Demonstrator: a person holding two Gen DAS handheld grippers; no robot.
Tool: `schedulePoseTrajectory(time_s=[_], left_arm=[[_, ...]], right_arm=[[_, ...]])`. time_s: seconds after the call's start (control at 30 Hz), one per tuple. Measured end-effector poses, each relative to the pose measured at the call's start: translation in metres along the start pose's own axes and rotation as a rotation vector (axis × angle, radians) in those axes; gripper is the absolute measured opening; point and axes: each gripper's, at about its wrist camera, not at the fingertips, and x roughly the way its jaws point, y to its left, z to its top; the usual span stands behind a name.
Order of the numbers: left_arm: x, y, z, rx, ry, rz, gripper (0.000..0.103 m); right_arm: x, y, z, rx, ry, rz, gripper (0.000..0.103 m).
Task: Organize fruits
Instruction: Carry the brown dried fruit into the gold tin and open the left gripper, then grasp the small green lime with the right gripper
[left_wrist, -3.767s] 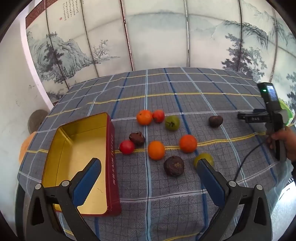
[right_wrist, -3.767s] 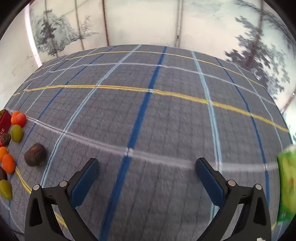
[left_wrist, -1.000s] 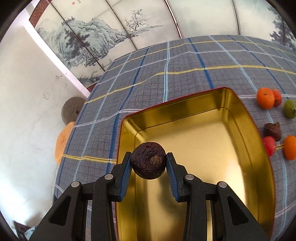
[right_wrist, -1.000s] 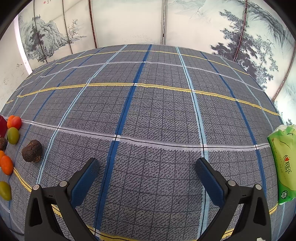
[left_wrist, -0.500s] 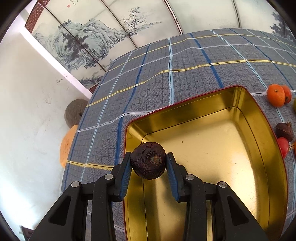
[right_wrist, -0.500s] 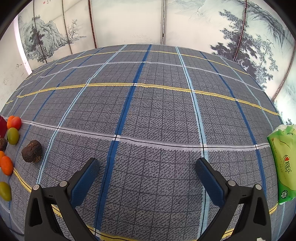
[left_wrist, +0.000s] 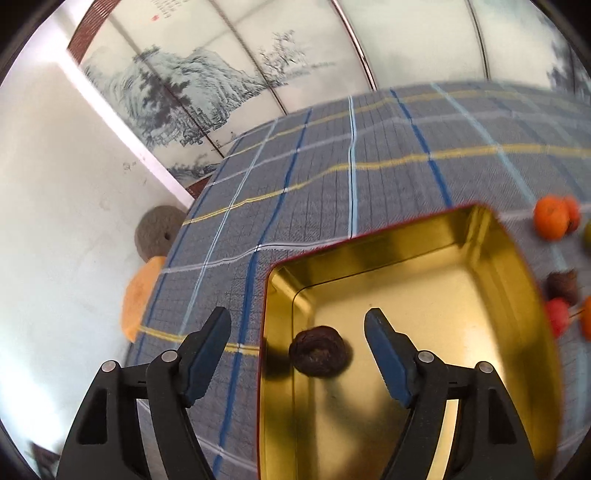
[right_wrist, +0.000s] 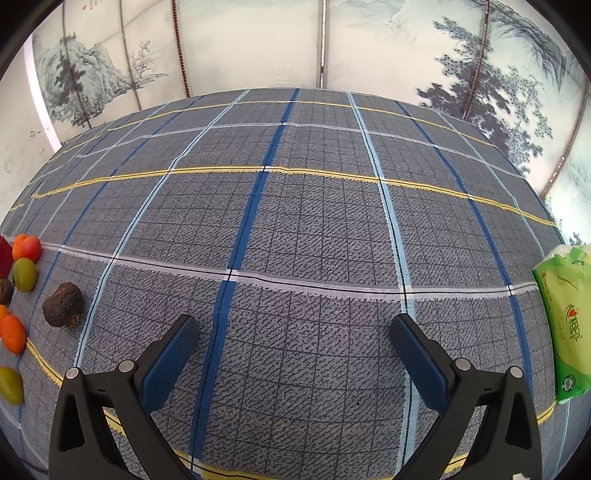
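Note:
A dark brown wrinkled fruit (left_wrist: 318, 355) lies on the floor of the gold tin (left_wrist: 480, 288) with a red outer wall, near its left wall. My left gripper (left_wrist: 297, 334) is open above the tin, with the fruit below and between its fingers. Right of the tin lie an orange (left_wrist: 551, 218), another brown fruit (left_wrist: 562, 282) and a red fruit (left_wrist: 558, 321). My right gripper (right_wrist: 294, 341) is open and empty over bare cloth. Far left in the right wrist view lie a brown fruit (right_wrist: 62, 304), a green fruit (right_wrist: 25, 274) and an orange fruit (right_wrist: 14, 334).
The table has a grey plaid cloth (right_wrist: 295, 221). A green tissue pack (right_wrist: 567, 321) lies at its right edge. Painted screen panels stand behind the table. A grey disc (left_wrist: 157, 230) and an orange cushion (left_wrist: 138, 299) sit off the table's left edge.
My left gripper has opened and let go of the dark brown fruit, which now lies in the tin. The left view has shifted a little. The right gripper has not moved.

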Motion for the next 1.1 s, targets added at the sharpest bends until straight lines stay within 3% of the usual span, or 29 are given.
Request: schedulePoseTrajectory(time_s=[0.13,0.27,0.33,0.4,0.53,0.6,0.67,0.93,1.1], left_arm=[[-0.058,0.012,-0.015,-0.128,-0.131,-0.081,0.075],[-0.110,0.004,-0.048,-0.159,-0.223,-0.142,0.075],[-0.130,-0.002,-0.066,-0.179,-0.244,-0.198,0.075],[-0.142,-0.007,-0.080,-0.207,-0.251,-0.267,0.076],[-0.154,-0.021,-0.102,-0.254,-0.201,-0.370,0.081],[-0.160,-0.026,-0.111,-0.243,-0.177,-0.401,0.081],[-0.164,-0.028,-0.114,-0.233,-0.168,-0.403,0.081],[-0.183,-0.019,-0.132,-0.226,-0.195,-0.335,0.082],[-0.183,-0.016,-0.135,-0.227,-0.196,-0.326,0.082]], right_arm=[[-0.004,-0.001,-0.002,0.015,-0.010,-0.002,0.102],[-0.057,0.013,-0.024,0.017,-0.201,0.084,0.098],[-0.091,0.038,-0.042,-0.050,-0.279,0.215,0.098],[-0.115,0.070,-0.057,-0.155,-0.294,0.330,0.098],[-0.132,0.139,-0.077,-0.353,-0.229,0.470,0.089],[-0.130,0.163,-0.082,-0.409,-0.208,0.479,0.068],[-0.121,0.179,-0.083,-0.442,-0.181,0.476,0.062],[-0.102,0.207,-0.083,-0.508,-0.102,0.474,0.060],[-0.082,0.207,-0.080,-0.501,-0.012,0.495,0.031]])
